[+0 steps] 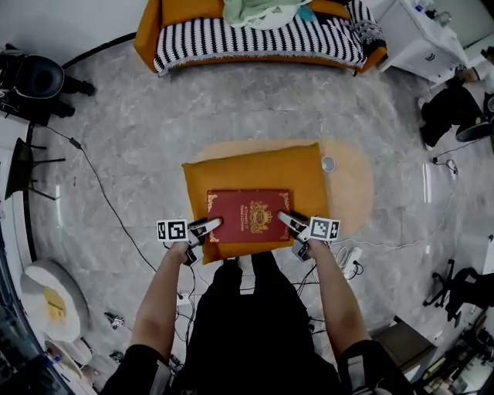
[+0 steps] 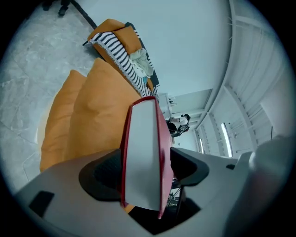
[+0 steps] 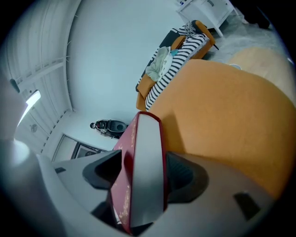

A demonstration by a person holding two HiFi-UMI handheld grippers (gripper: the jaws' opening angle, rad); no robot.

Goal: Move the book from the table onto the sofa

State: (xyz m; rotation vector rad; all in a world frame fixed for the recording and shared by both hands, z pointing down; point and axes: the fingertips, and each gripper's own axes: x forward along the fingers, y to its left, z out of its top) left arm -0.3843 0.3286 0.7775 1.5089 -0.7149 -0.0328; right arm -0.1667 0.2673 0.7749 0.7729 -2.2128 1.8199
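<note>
A thick red book [image 1: 248, 216] with gold print lies flat on an orange cushion [image 1: 255, 166] that rests on a low round table [image 1: 351, 185]. My left gripper [image 1: 210, 226] is at the book's near left corner, my right gripper [image 1: 287, 219] at its near right corner. In the left gripper view the book's page edge [image 2: 143, 152] stands between the wide jaws of the left gripper [image 2: 141, 173]. The right gripper view shows the book [image 3: 145, 162] likewise between the spread jaws of the right gripper [image 3: 143, 173]. The sofa [image 1: 255, 38] with a striped cover is straight ahead across the floor.
Light green clothes [image 1: 258, 11] lie on the sofa's back. A small round grey object [image 1: 328, 163] sits on the table by the cushion. A white cabinet [image 1: 421, 38] stands right of the sofa. Cables [image 1: 108, 200] trail over the marble floor at left, and a white stool [image 1: 50, 297] stands lower left.
</note>
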